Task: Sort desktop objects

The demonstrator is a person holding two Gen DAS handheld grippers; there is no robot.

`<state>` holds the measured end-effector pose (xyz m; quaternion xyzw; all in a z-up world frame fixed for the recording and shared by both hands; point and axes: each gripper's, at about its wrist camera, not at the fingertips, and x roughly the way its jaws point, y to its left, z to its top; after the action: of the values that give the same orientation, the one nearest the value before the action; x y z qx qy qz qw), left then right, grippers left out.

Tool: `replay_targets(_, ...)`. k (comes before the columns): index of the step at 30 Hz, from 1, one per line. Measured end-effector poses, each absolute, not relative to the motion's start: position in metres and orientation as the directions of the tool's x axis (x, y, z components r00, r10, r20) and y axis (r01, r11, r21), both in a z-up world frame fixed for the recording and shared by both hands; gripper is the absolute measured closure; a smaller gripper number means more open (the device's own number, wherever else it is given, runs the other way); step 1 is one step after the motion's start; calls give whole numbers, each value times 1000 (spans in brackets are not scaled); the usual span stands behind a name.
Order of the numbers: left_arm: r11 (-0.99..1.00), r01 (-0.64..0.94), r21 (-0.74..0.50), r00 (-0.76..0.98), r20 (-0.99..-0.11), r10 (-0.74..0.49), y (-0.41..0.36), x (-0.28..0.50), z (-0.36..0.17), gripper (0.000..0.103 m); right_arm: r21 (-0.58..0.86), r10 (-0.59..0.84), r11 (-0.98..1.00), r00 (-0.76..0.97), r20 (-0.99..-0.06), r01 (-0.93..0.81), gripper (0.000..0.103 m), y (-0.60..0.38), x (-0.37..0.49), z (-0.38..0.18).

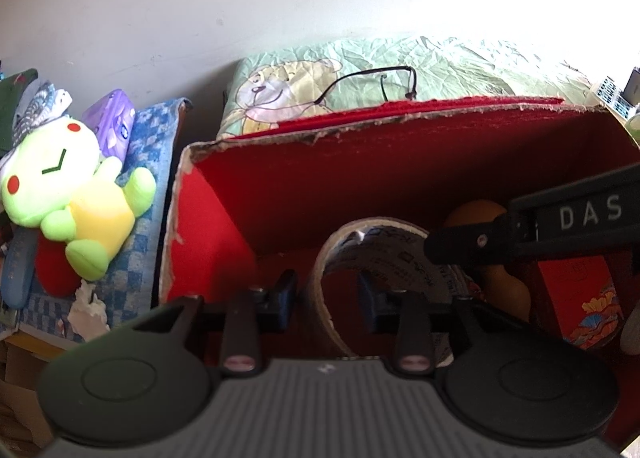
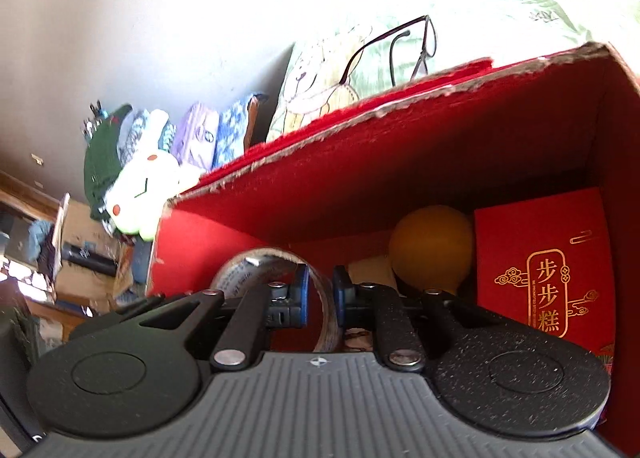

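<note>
A roll of clear packing tape [image 1: 384, 254] stands on edge inside a red box [image 1: 320, 186]. My left gripper [image 1: 326, 294] is open, its jaws astride the roll's left rim without pinching it. My right gripper [image 2: 320, 294] is shut on the tape roll [image 2: 280, 258], its blue pads clamping the roll's wall inside the red box [image 2: 400, 162]. The right gripper's arm reaches in from the right in the left wrist view [image 1: 520, 226]. An orange ball [image 2: 432, 246] and a red packet with gold lettering [image 2: 544, 266] lie in the box beside the roll.
A green plush toy [image 1: 76, 194] lies on a blue checked cloth [image 1: 148, 186] left of the box. Black-framed glasses [image 1: 380, 86] rest on a green bear-print pillow [image 1: 304, 86] behind the box. A purple pouch [image 1: 114, 122] sits by the wall.
</note>
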<state>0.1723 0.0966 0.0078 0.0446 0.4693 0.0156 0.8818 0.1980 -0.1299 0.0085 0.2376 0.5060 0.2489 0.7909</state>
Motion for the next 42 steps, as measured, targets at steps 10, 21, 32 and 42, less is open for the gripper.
replay_targets(10, 999, -4, 44, 599, -800, 38, 107, 161, 35, 62, 637, 636, 758, 368, -678, -138, 88, -128, 199, 9)
replay_targets(21, 996, 89, 4, 542, -839, -45, 105, 141, 34, 62, 641, 640, 756, 354, -682, -132, 88, -129, 200, 7)
replay_targets(32, 992, 115, 58, 424, -905, 3, 95, 160, 14, 53, 647, 645, 752, 344, -682, -127, 88, -129, 199, 7)
replay_targets(42, 995, 92, 40, 400, -917, 0, 99, 180, 3, 55, 641, 642, 756, 349, -683, -136, 87, -129, 198, 8)
